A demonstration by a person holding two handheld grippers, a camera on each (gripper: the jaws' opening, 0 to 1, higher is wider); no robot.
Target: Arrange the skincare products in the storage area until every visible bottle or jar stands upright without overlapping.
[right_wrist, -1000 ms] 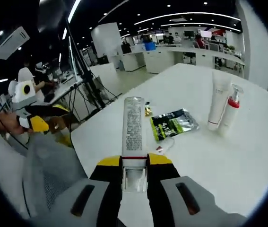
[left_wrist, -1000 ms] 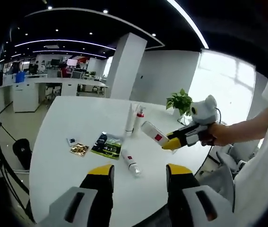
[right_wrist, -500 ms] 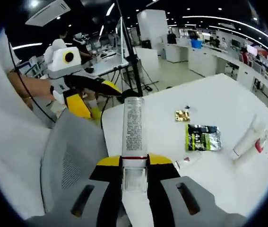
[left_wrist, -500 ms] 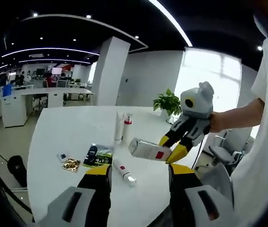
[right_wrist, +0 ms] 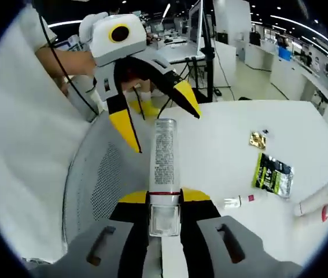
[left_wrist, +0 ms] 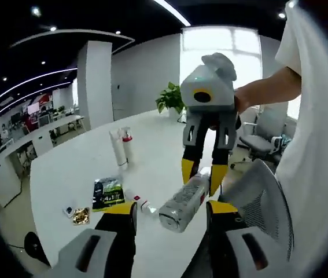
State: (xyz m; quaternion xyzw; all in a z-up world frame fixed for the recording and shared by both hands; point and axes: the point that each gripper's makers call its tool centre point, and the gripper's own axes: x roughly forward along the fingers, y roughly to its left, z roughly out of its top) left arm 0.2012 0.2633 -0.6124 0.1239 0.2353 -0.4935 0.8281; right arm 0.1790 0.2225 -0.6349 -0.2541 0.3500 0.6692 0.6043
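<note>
Left gripper view: the left gripper [left_wrist: 169, 211] has its yellow-tipped jaws spread wide with nothing clamped. Right between and above them hangs the white tube [left_wrist: 185, 201], pinched at its upper end by the right gripper [left_wrist: 203, 174], which comes down from about 12 o'clock. The tube's long axis slants from 1 o'clock down to 7 o'clock, round free end toward the camera and the left jaws. Off at 10 o'clock on the white table [left_wrist: 77, 168] two products stand upright side by side: a white tube bottle [left_wrist: 116, 148] and a red-capped pump bottle [left_wrist: 126, 145]. Closer in there's a green sachet [left_wrist: 107, 193] lying flat, a gold foil packet [left_wrist: 81, 215] near it, and a small tube [left_wrist: 140, 204] lying on its side just by the left jaw.

Right gripper view: the right gripper's [right_wrist: 164, 200] jaws are clamped tight on the tube's [right_wrist: 164, 159] flat crimped end, and here the tube points straight up to 12 o'clock, with its printed text visible. The left gripper [right_wrist: 162, 116] comes in from 11 o'clock, jaws apart, straddling the tube's far end without clearly touching. The little tube [right_wrist: 236, 201] lies at 3 o'clock, the sachet [right_wrist: 274, 174] and gold packet [right_wrist: 258, 139] beyond it. A grey mesh chair back [right_wrist: 97, 191] sits below the table edge.
</note>
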